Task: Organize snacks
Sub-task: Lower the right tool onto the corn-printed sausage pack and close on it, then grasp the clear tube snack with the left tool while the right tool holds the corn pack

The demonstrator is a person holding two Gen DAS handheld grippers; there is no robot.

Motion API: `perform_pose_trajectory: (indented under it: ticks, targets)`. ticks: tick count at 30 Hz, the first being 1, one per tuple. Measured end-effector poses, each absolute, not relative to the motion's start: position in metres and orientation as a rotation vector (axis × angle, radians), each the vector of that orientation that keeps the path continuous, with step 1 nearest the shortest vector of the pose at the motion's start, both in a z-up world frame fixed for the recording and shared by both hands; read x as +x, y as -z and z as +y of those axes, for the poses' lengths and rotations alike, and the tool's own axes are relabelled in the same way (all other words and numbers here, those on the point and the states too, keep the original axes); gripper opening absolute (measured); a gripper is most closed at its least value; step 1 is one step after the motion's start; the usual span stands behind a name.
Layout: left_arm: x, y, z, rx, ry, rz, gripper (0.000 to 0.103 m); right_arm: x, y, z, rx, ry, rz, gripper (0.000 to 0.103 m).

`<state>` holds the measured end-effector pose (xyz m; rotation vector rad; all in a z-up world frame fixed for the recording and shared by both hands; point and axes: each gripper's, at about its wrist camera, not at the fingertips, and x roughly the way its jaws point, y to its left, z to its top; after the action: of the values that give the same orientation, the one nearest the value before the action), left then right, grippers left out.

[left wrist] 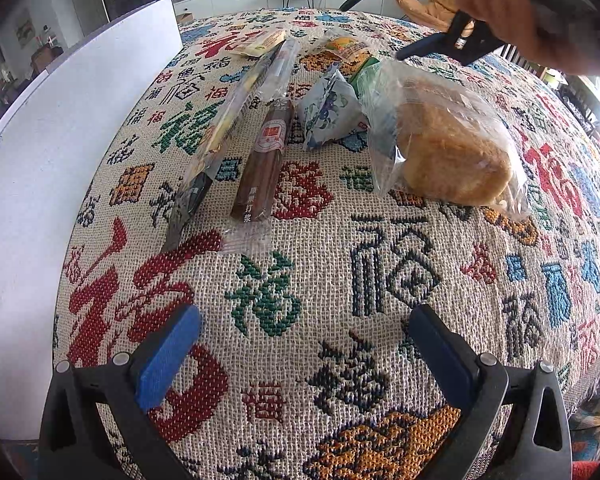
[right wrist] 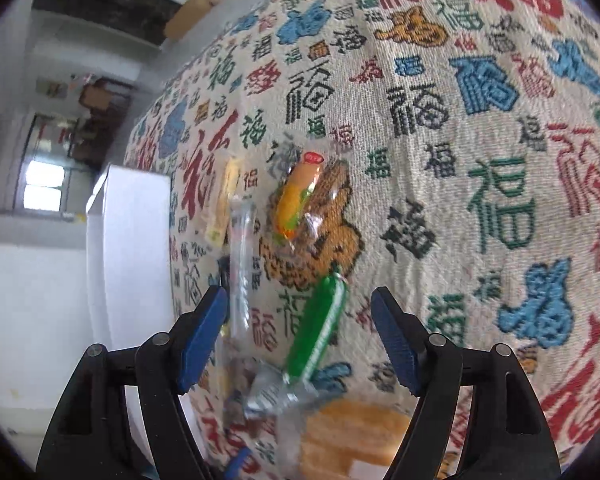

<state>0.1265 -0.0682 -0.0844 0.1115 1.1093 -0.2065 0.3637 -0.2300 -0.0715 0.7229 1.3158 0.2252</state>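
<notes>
Coarse woven tablecloth [left wrist: 340,248]; glossy clear plastic wrap on the pastry [left wrist: 452,148] (crinkled); smooth white board [left wrist: 60,152].

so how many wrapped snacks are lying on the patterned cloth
7, maybe more hidden: bagged round bread right, blue flowered pouch, brown bar, long clear pack, green packet behind, orange-yellow packet and pale yellow packet farthest.

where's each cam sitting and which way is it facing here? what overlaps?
Left wrist: on the left gripper, angled down across the patterned tablecloth at the snack row; its own open, empty jaws show below, and a hand with the right gripper at top right.
Right wrist: on the right gripper, rolled view, tilted down over the far snacks; its own open jaws show, nothing pressed between them.
Shared: bagged bread, green packet, orange packet, white box, tablecloth.
</notes>
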Motion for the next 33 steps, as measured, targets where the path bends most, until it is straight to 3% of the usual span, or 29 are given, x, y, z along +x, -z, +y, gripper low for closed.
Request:
perform_pose_trajectory:
  ticks: [3,7,10,18,23,29,30,33]
  targets:
    - [0.126,0.085,-0.068,0.112,0.206,1.109,0.103,0.384,0.084,-0.210,0.707,-0.175,1.311,0.048]
    - [0.127,0.085,-0.068,0.111,0.206,1.108,0.103,0.403,0.092,-0.189,0.638,-0.114,1.295,0.048]
    - [0.127,0.085,-0.068,0.111,0.206,1.108,0.103,0.413,0.088,-0.178,0.582,-0.103,1.247,0.066]
    - [0.127,0.085,-0.068,0.111,0.207,1.108,0.103,0.441,0.083,-0.158,0.408,-0.006,1.238,0.066]
    - [0.127,0.085,-0.067,0.111,0.207,1.107,0.103,0.444,0.089,-0.132,0.006,-0.019,1.247,0.046]
    - [0.128,0.084,-0.068,0.111,0.205,1.107,0.103,0.426,0.078,-0.161,0.060,-0.104,1.221,0.039]
    - [0.128,0.084,-0.068,0.111,0.205,1.107,0.103,0.423,0.074,-0.168,0.076,-0.112,1.209,0.033]
    - [0.129,0.084,-0.069,0.111,0.205,1.107,0.103,0.411,0.059,-0.187,0.110,-0.157,1.185,0.033]
